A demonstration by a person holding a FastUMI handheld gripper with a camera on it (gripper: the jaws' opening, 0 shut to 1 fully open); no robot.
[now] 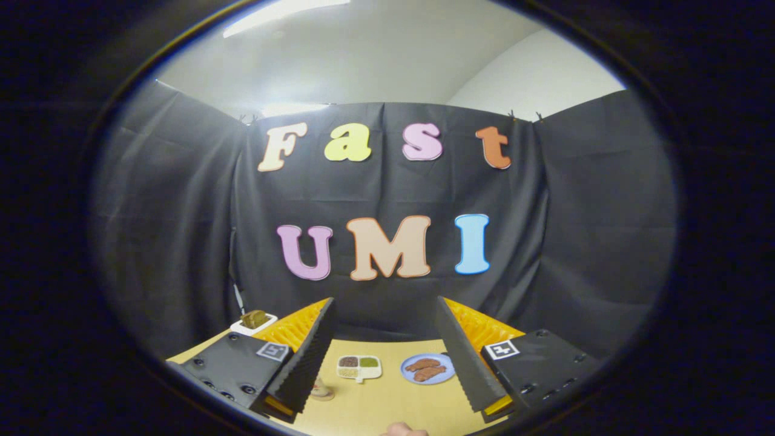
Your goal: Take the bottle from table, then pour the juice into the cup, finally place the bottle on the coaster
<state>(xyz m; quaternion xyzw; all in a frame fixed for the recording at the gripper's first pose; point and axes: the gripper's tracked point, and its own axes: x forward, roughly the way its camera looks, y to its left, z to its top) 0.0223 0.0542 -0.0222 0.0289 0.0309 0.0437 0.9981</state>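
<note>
Black cloth hangs as the booth's back wall (387, 200) behind a pale wooden table (387, 402), with a white ceiling and a bright strip light (284, 15) above it. Much of the tabletop is cut off below the gripper (384, 339), whose two fingers stand wide apart with nothing between them but bare table and the dishes beyond; the jaws are open and grip nothing.

Just ahead of the fingers, between them, lies a small white divided tray (359, 367) holding dark, green and pale fillings, too small to identify. Beside it sits a blue plate (427, 369) with two reddish-brown pieces of food on it, its far side touching the line of the right finger.

Beyond the left finger, near the cloth, a white dish (253, 324) carries a brownish lump that is hard to make out.

At the inner edge of the left finger, a small pale round object (321, 392) peeks out, mostly hidden by the finger; whether it is the coaster or the base of the cup cannot be told. No shape on the table can be made out as a bottle.

At the near edge of the table, part of a person's hand (404, 430) is barely seen.
</note>
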